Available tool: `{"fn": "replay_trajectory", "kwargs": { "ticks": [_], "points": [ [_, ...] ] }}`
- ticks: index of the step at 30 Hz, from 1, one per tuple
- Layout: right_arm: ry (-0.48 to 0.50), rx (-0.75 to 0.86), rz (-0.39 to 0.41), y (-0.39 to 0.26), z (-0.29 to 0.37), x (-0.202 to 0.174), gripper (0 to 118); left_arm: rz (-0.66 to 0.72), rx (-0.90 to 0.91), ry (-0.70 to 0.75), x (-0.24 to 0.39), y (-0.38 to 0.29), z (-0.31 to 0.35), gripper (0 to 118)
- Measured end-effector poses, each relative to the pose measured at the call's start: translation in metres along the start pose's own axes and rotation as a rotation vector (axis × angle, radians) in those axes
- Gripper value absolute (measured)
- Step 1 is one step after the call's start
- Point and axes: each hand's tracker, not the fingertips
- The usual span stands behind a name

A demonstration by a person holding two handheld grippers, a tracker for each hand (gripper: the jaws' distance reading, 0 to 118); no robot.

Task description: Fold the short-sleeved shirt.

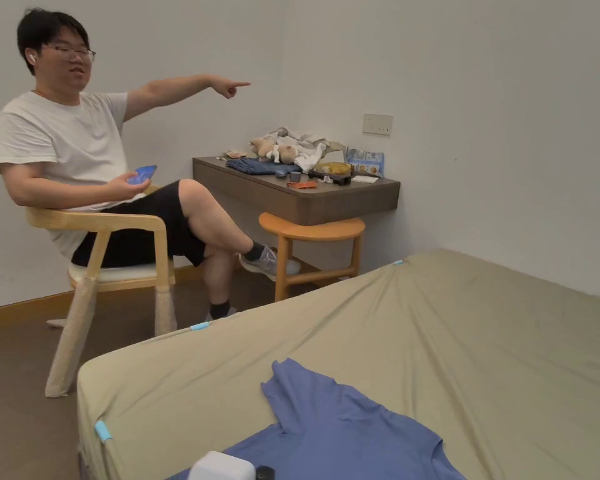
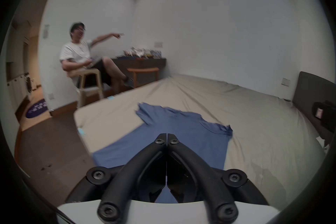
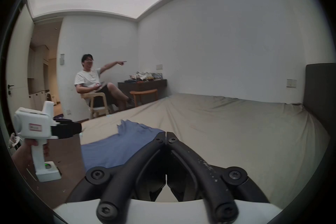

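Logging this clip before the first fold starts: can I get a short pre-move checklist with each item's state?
1. Blue shirt lies on the bed: ok.
2. Shirt spread flat: not ok, the far sleeve is rumpled.
3. Left tool empty, jaws together: ok.
4. Right tool empty, jaws together: ok.
5. Tools opened for a grasp: not ok.
6. Seated person away from the bed: ok.

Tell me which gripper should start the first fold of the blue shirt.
Left, probably. The left gripper hangs directly over the blue shirt, jaws shut and empty. The right gripper sits off the shirt's edge, mostly over bare bed sheet.
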Motion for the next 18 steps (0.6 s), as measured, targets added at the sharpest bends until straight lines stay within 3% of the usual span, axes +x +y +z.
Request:
{"fn": "replay_trajectory", "kwargs": {
  "ticks": [2,3,4,5,6,7,9,13,18],
  "points": [
    [-0.047,-0.032,0.004,-0.006,-0.001,0.015,1,0.005,-0.056,-0.045,0.011,-0.008,-0.043,5],
    [-0.066,-0.049,0.001,-0.008,-0.002,0.022,1,0.032,-0.084,-0.068,0.014,-0.012,-0.067,19],
    [-0.078,-0.058,-0.004,-0.011,-0.003,0.027,1,0.050,-0.116,-0.071,0.016,-0.015,-0.086,43],
    [-0.086,-0.071,-0.012,-0.013,-0.005,0.034,1,0.074,-0.146,-0.080,0.017,-0.019,-0.107,85],
    [-0.094,-0.082,-0.020,-0.016,-0.008,0.040,1,0.087,-0.186,-0.071,0.022,-0.025,-0.125,111],
    [-0.102,-0.090,-0.024,-0.018,-0.011,0.044,1,0.095,-0.212,-0.061,0.022,-0.030,-0.142,118],
    [-0.118,-0.108,-0.029,-0.023,-0.016,0.050,1,0.071,-0.209,-0.044,0.022,-0.043,-0.169,112],
    [-0.131,-0.141,-0.039,-0.035,-0.024,0.056,1,-0.016,-0.312,0.047,0.015,-0.066,-0.222,112],
    [-0.124,-0.212,-0.031,-0.046,-0.036,0.050,1,-0.004,-0.479,0.010,0.015,-0.068,-0.262,111]
  ]
}}
